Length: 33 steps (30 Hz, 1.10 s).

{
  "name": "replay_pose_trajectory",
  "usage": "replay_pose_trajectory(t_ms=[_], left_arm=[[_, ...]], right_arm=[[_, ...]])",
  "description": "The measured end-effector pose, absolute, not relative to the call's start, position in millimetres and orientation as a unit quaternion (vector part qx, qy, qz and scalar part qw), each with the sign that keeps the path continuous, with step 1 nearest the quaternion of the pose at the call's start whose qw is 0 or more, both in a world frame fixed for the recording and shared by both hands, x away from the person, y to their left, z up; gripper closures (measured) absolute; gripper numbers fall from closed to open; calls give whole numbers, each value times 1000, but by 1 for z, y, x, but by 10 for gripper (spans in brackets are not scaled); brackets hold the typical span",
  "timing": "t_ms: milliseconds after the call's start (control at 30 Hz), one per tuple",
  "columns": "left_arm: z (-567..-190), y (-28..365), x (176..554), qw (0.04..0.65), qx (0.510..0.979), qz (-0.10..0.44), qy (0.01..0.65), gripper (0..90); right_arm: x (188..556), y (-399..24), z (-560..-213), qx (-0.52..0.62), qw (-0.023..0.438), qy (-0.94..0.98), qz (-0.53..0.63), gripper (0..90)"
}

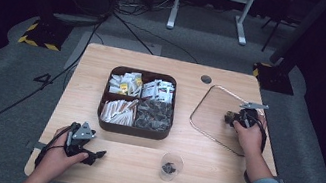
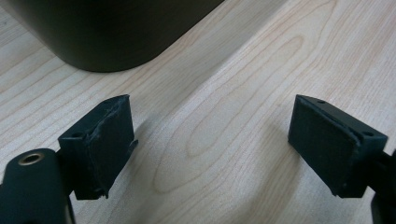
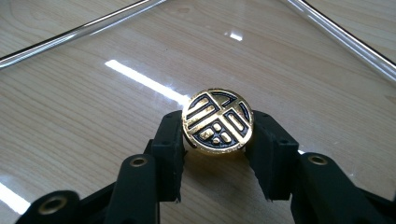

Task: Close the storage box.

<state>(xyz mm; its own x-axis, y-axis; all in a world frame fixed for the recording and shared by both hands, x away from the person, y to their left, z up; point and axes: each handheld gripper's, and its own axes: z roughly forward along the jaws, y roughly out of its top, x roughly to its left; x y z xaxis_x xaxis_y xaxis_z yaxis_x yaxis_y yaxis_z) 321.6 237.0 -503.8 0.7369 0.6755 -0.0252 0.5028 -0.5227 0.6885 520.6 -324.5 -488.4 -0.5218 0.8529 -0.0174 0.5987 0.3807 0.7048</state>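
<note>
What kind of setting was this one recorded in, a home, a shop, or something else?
Most likely a lab or recording studio, not a home. The wooden table stands alone on grey carpet, with cables trailing over the floor, hazard-striped stand bases at its far corners, and dark surroundings.

Dark tray [image 2: 112,32] cropped by the left gripper view's top edge, contents of small clear cup [image 1: 171,166] too tiny to identify, packet labels in divided box [image 1: 138,101] unreadable
</note>
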Motion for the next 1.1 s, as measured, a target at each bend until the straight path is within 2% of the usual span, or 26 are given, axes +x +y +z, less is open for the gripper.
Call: replay_pose_trajectory(t_ms=[400, 1100], left_arm=[[-504, 237, 322, 350, 864, 123, 341, 146], [-504, 237, 322, 350, 864, 122, 340, 146]], right_arm=[[519, -327, -485, 447, 182, 804, 348, 588], [504, -313, -434, 397, 198, 804, 397, 588]])
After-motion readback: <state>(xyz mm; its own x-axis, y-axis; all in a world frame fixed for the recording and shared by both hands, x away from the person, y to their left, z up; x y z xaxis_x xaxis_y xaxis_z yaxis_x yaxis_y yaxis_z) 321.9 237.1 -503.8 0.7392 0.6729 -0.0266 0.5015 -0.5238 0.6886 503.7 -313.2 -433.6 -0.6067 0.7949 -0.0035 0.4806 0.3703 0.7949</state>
